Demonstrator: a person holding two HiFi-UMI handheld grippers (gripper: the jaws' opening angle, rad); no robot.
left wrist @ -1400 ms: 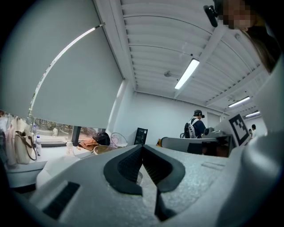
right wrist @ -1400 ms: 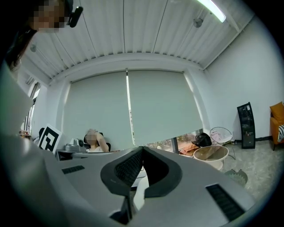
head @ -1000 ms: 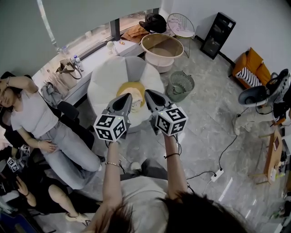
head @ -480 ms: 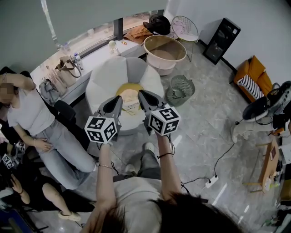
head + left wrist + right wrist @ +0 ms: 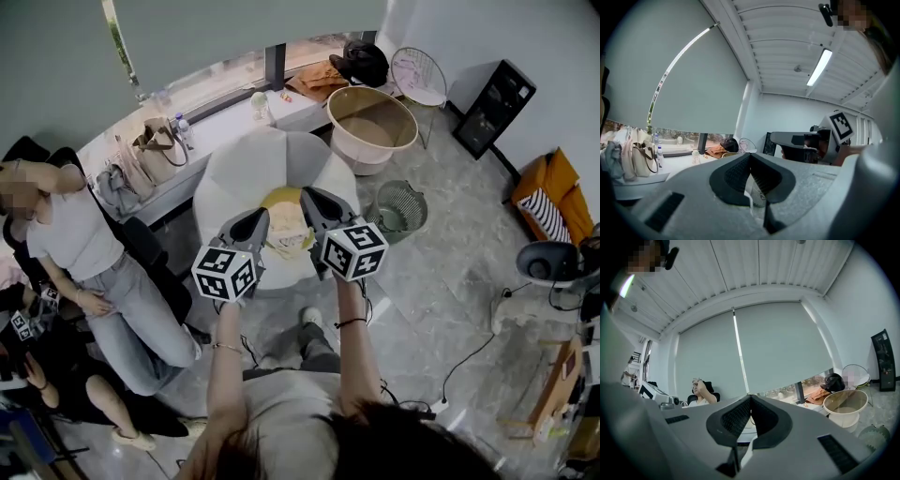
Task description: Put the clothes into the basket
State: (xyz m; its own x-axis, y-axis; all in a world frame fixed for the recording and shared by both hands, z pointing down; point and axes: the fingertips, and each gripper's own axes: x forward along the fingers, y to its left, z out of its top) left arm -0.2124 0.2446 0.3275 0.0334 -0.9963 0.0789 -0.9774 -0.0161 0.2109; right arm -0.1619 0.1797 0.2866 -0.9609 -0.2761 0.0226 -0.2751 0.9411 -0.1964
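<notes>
Nothing done yet: left claw (image 5: 264,215) and right claw (image 5: 306,193) shut, empty; clothes (image 5: 282,200) on white seat (image 5: 246,167), centre; basket (image 5: 366,159) upper right.

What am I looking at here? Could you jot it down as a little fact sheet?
left tool: shut, empty
right tool: shut, empty, beside the left one
clothes: yellow heap on the round white seat
basket: big beige tub beyond the seat
progress: nothing picked up yet
</notes>
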